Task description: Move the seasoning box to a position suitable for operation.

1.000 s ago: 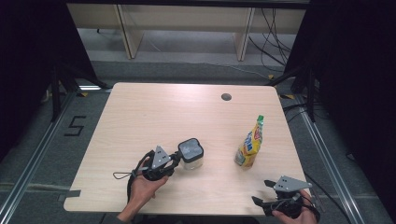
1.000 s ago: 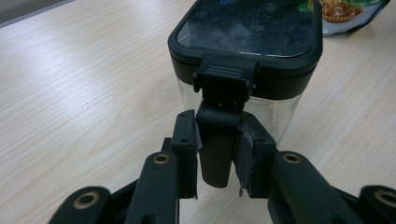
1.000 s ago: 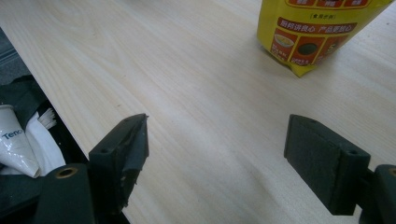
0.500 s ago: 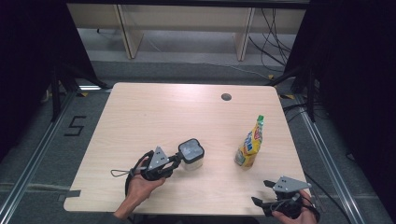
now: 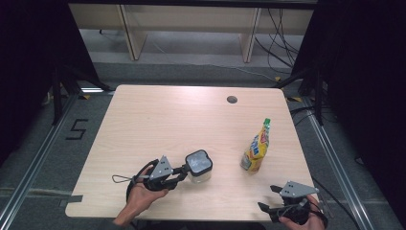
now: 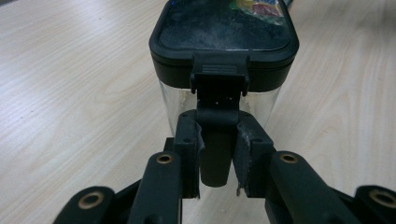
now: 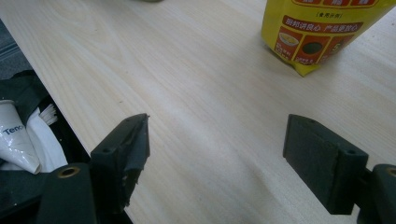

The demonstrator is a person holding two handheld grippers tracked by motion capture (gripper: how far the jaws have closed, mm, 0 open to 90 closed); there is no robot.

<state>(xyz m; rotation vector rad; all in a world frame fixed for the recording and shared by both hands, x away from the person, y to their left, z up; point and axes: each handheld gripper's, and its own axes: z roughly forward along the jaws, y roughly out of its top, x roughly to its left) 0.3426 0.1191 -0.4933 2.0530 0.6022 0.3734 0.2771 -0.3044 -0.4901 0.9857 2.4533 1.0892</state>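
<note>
While the left tongs (image 5: 184, 171) were held low over the near left part of the tabletop (image 5: 158, 120), their two pads were seen closed on the black latch tab (image 6: 215, 140) that hung down the front of a clear container (image 5: 198, 166). That container, topped by a dark square lid (image 6: 224, 28), was stood upright on the wood just beyond the tongs, and its tab was pinched between the pads (image 6: 189, 144) in the left gripper view. Farther right, well apart from it, a yellow pouch with a green cap (image 5: 256, 148) was stood upright on the tabletop. At the near right edge, the right tongs (image 5: 268, 197) were held by a hand, with their pads (image 7: 126, 144) set wide apart and nothing gripped between them; bare wood was seen in the gap.
</note>
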